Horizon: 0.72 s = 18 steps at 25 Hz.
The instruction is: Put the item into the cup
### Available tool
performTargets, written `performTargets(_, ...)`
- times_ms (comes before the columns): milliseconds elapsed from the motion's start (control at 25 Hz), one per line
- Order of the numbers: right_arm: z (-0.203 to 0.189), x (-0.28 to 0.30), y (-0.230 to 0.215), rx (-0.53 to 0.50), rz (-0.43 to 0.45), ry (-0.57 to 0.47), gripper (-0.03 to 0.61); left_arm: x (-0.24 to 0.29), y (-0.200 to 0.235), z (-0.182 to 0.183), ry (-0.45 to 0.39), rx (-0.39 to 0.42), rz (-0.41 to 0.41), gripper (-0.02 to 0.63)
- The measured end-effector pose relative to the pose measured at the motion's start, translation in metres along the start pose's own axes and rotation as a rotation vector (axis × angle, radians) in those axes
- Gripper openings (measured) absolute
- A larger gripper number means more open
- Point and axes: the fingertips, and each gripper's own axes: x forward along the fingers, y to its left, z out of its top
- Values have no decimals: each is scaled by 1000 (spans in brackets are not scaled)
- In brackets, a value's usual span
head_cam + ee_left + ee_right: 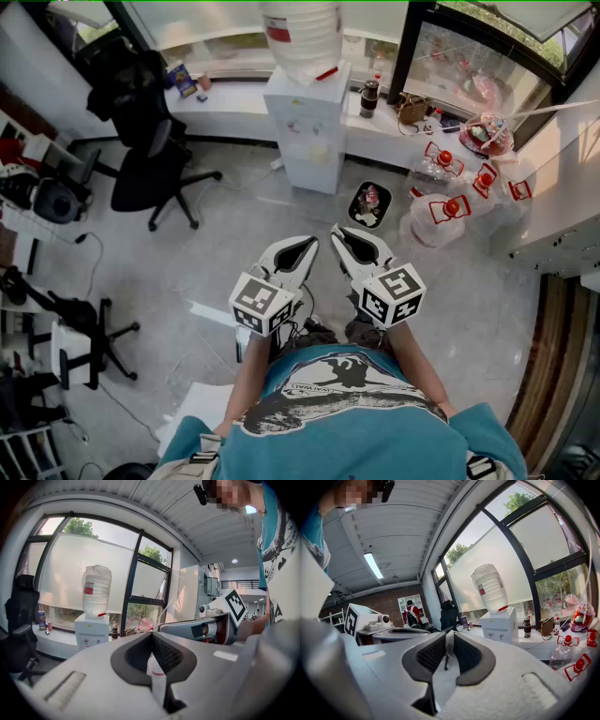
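White water dispenser (314,131), black office chair (148,173), teal shirt (375,427)

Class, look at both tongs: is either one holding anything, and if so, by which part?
Nothing is held. The left tongs are shut with nothing between them; the right tongs stand slightly apart, also empty.

Office, black swivel chair (148,176), water dispenser (307,131)

1. The head view's top edge is cutting off the water bottle (302,37).
2. The teal shirt (356,412) is covering most of the person's legs.
3. A pale thing with a red band (157,674) is showing only through the slit between the left tool's (152,637) jaws, too covered to identify.
4. Small things on the window counter (380,129) are appearing too small to name.
5. A distant person in red (412,614) is appearing tiny, with no detail readable.
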Motion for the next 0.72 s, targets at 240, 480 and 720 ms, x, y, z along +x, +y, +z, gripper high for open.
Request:
performTargets(240,1,6,1,28,-10,-27,51,-7,13,1,-7,7,15,12)
performTargets(480,-2,20,9,35,-12,-27,52,-20,29,1,-8,9,22,12)
performTargets(720,-8,33,22,49,-13,-24,52,-44,52,5,-22,27,56,12)
